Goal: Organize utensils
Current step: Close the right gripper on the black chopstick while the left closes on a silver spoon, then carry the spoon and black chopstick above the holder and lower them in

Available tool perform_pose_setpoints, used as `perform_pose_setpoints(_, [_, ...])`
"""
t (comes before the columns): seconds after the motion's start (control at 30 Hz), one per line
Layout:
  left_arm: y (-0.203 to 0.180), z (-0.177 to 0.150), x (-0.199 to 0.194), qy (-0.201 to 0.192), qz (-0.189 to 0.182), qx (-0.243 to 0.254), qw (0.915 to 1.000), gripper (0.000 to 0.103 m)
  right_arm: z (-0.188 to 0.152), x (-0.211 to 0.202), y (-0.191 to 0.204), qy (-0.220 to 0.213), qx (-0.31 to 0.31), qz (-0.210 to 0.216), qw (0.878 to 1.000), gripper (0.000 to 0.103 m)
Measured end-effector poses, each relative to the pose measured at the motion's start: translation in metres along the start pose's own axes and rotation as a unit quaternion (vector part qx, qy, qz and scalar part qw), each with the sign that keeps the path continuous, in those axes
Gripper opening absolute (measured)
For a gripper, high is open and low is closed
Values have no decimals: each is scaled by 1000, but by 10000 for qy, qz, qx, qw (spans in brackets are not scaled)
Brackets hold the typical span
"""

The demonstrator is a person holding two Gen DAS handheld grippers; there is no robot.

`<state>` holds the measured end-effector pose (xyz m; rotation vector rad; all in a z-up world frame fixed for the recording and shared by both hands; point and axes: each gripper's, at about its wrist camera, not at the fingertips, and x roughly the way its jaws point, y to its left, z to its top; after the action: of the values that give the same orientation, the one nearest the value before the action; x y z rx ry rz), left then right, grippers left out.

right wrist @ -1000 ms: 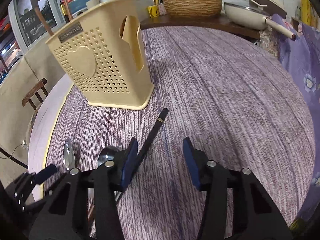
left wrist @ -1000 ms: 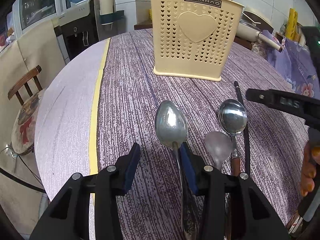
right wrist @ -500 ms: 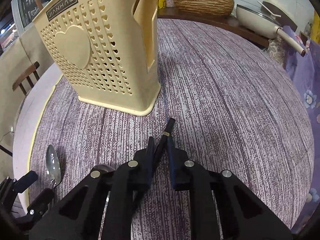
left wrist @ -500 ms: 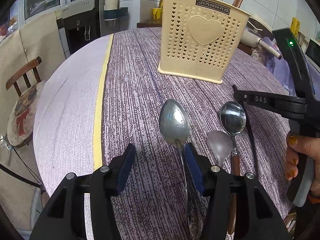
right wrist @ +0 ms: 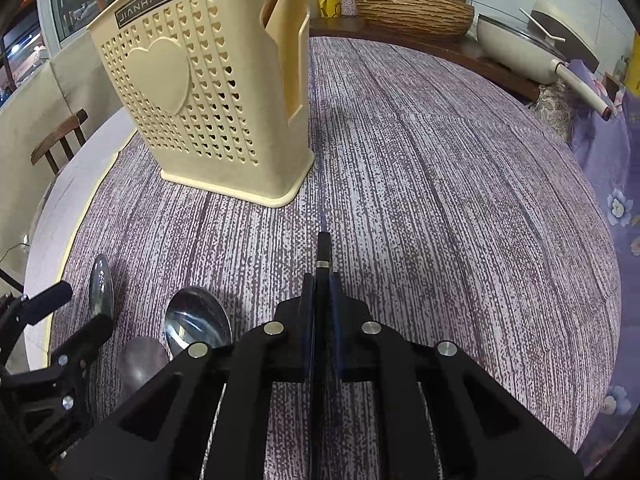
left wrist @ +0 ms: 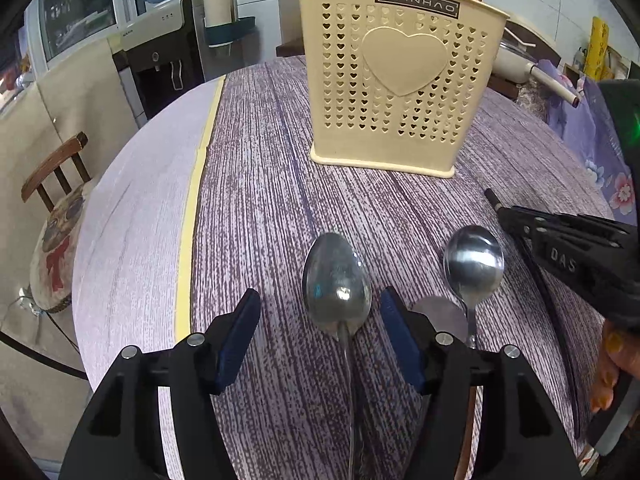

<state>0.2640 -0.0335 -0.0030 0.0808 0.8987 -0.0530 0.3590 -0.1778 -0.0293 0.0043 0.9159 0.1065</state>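
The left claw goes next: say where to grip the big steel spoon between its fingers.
Grip the big steel spoon on its thin neck just behind the bowl, coming from above. It lies flat, handle toward the open left claw, whose fingers already straddle it.

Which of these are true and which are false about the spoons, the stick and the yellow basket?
1. The right gripper is shut on the black chopstick. True.
2. The left gripper is squeezing the big spoon. False: it is open, with the spoon lying between its fingers.
3. The cream holder lies on its side. False: it stands upright on the table.
4. The round spoon lies on the table. True.
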Motion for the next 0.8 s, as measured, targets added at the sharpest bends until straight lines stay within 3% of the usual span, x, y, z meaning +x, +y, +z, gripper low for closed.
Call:
perform_pose_setpoints(0.27, [-8, 6, 5, 129, 193, 45, 9997, 60, -5, -11, 7, 17, -75, -110, 9999, 9])
perform_pose_setpoints(0.53, [-7, 8, 10, 207, 153, -34, 9997, 38, -7, -13, 8, 71, -110, -127, 9998, 9])
perform_pose_setpoints(0.8, [-11, 10, 10, 184, 132, -25, 9997, 38, -6, -13, 7, 85, -150, -113, 9998, 9])
